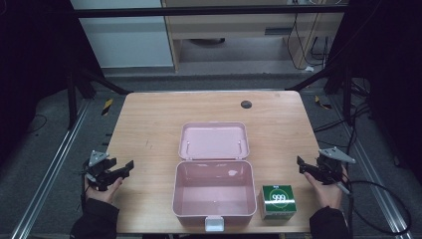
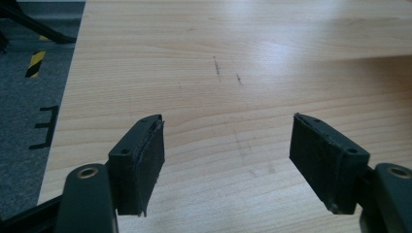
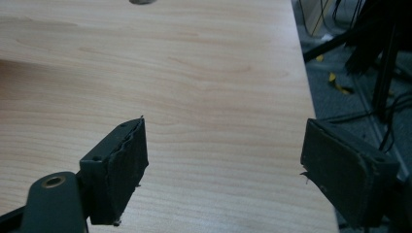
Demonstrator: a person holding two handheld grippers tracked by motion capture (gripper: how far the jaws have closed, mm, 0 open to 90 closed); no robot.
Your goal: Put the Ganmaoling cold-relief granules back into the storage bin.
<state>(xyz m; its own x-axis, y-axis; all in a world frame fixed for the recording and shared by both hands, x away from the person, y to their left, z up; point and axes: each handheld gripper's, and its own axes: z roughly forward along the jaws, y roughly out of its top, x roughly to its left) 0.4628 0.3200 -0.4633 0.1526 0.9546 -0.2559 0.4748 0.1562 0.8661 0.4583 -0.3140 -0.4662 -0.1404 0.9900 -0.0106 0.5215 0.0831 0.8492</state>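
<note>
The green box point(image 1: 278, 201) is sitting upright at the near right of the worktop point(image 1: 149, 124), just beside the right wall of the open pink case point(image 1: 214, 189), whose lid point(image 1: 213, 141) is lying folded back flat toward the far side. The box appears roughly cubic, so it is offering no real long axis; its white-lettered top is facing up and its left and right faces look free enough to pinch, though the left one is standing very close to the case wall.

The right tongs point(image 1: 303, 167) are hovering at the right edge of the worktop, just far and to the right of the box, pointing leftward, with the jaws standing wide apart and nothing between them. In the right gripper view those tongs point(image 3: 223, 160) are looking along bare wood toward the far edge. The left tongs point(image 1: 127, 168) are resting at the near left, also spread wide and empty, well apart from the box with the whole case lying between; the left gripper view's tongs point(image 2: 226, 155) are framing bare wood too.

The right hand is clearly the nearer one. The box is lying near and to the left of those tongs, so a short swing nearward and down would likely be bringing the jaws over it, and the case opening is waiting just to the left.
</note>
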